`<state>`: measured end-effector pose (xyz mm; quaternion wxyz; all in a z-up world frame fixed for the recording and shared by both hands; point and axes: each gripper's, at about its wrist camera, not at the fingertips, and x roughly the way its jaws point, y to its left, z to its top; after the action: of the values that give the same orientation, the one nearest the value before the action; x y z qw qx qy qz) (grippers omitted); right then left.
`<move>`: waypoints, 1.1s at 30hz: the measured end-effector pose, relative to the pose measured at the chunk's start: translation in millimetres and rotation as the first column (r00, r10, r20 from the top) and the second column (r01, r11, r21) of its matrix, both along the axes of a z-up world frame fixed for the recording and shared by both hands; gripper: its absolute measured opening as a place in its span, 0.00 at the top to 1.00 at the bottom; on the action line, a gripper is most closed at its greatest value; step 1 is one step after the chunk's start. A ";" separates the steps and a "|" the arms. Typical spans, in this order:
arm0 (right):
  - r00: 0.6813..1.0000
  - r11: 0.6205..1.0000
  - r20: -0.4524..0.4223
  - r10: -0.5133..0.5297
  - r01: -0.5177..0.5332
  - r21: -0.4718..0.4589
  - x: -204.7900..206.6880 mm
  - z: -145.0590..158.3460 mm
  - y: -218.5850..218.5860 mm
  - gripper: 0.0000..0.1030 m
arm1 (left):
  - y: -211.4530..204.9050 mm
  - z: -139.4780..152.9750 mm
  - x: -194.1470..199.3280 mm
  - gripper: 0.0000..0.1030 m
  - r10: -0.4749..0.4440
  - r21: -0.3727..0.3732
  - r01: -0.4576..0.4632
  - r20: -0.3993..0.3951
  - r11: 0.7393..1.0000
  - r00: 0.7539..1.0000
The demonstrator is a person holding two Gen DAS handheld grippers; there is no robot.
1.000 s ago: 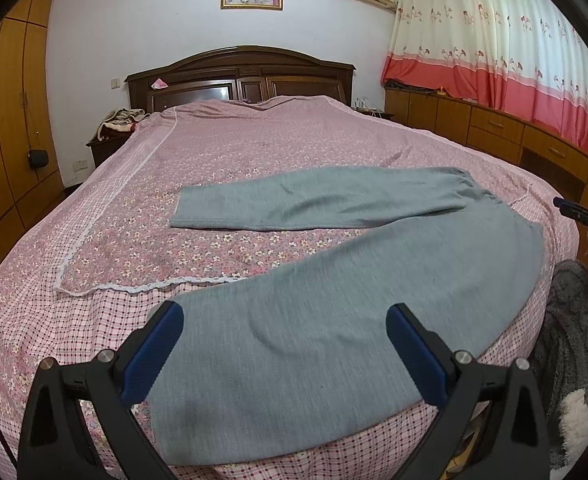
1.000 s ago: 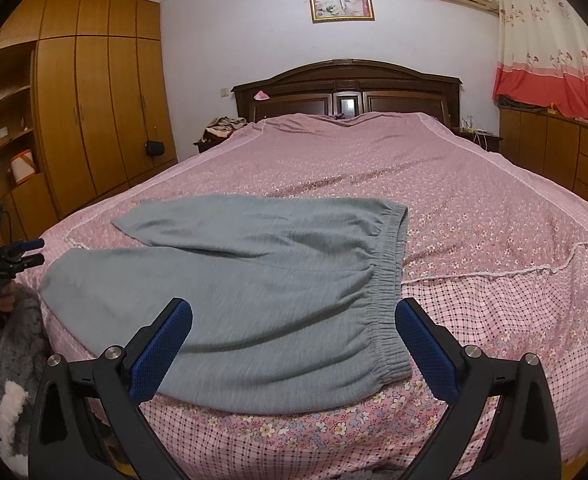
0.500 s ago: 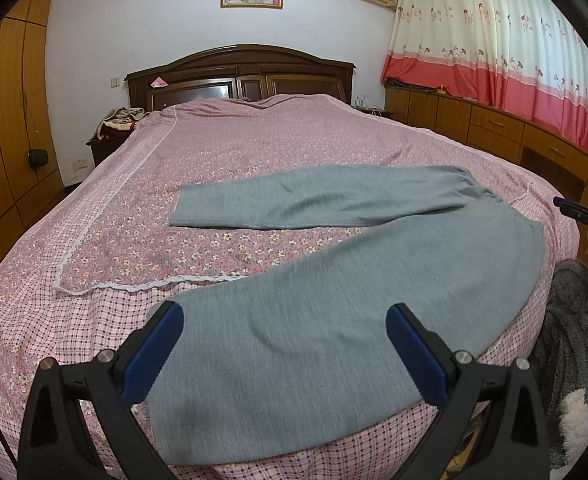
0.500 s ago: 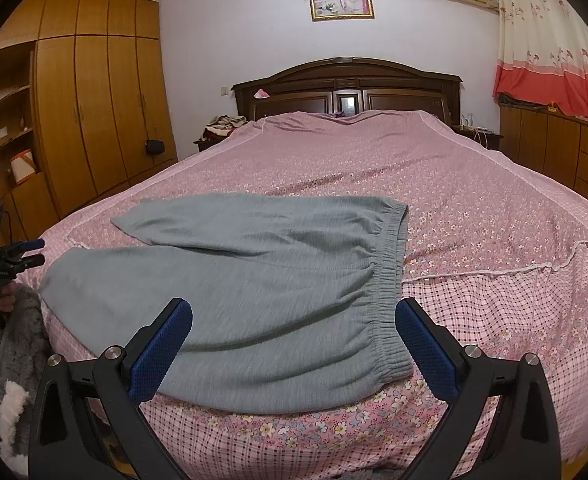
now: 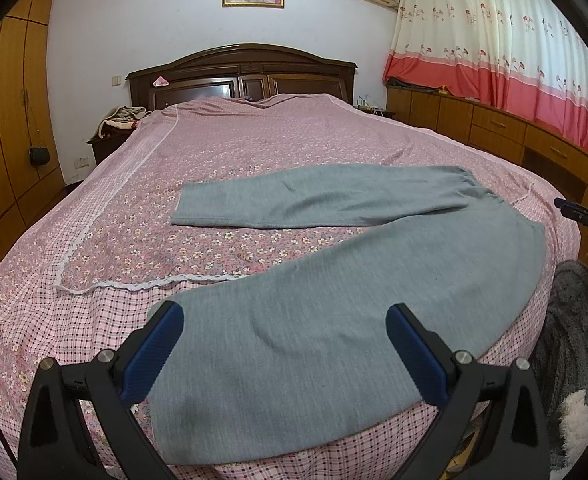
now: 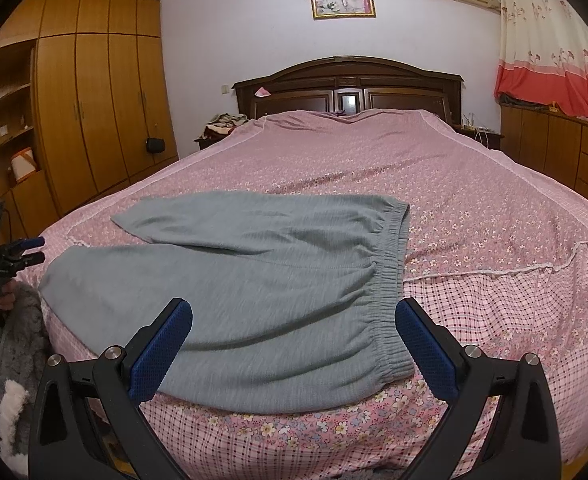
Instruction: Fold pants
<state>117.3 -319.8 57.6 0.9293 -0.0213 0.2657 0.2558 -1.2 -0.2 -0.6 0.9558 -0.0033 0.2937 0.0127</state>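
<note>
Grey pants (image 5: 334, 320) lie flat on the pink floral bed (image 5: 253, 148), legs spread in a V. In the left wrist view the near leg runs toward me and its cuff reaches the bed's front edge; the far leg (image 5: 294, 204) lies across the middle. My left gripper (image 5: 285, 348) hovers open over that near cuff, holding nothing. In the right wrist view the pants (image 6: 253, 280) show their elastic waistband (image 6: 390, 292) on the right. My right gripper (image 6: 294, 344) stands open just above the near waist corner. The left gripper (image 6: 21, 256) also appears there at the far left, held in a hand.
A dark wooden headboard (image 5: 241, 72) closes the far end of the bed. Wooden wardrobes (image 6: 93, 112) line the left wall, low cabinets (image 5: 514, 136) under red-and-cream curtains the right. A nightstand with clothes (image 6: 221, 128) sits beside the headboard. A grey fuzzy sleeve (image 5: 574, 340) shows at the right.
Almost nothing has moved. Both grippers stay open in the same spots and the pants lie as before.
</note>
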 end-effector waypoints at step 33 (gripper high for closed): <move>0.960 0.934 -0.054 0.276 -0.255 0.249 55.7 31.4 -1.1 0.00 | 29.7 22.5 -6.5 0.00 0.061 -0.114 -0.050 0.094 0.992 0.994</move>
<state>173.0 -320.9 89.0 0.8693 0.0666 0.2681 0.4099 -7.6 29.5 21.9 0.9665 -0.0655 0.2471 0.0226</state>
